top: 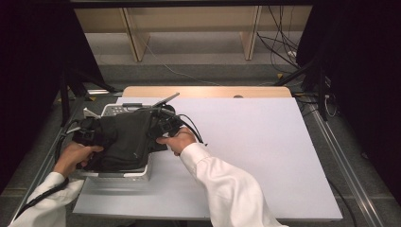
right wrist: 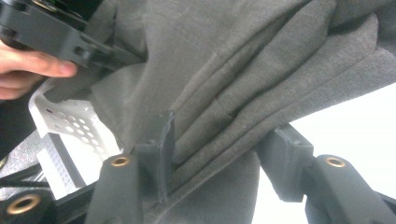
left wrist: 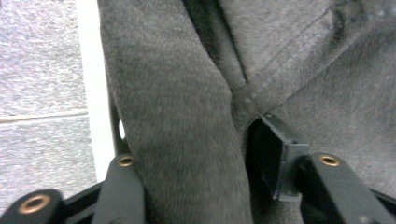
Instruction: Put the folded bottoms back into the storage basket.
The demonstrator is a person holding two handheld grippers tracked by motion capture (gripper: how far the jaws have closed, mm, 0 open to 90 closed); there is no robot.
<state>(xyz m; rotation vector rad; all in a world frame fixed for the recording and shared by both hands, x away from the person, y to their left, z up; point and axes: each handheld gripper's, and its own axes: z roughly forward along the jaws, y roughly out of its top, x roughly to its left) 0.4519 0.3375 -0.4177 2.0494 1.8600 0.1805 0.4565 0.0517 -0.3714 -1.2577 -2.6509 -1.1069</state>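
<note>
place: lab | signs: black curtains [top: 28, 56], loose cables [top: 279, 45], metal frame [top: 350, 170]

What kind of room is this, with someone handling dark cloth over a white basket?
Probably a lab or recording workspace, not a home. A plain white table stands among dark curtains, loose cables trail on the floor behind, and the person works the dark garment over a white perforated basket with handheld grippers.

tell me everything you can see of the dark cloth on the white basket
The dark cloth is a charcoal, soft-woven garment with stitched seams, bunched in thick folds. It lies draped over a white perforated basket at the table's left. Folds sit between the jaws of the left hand-held gripper and the right hand-held gripper.
</note>
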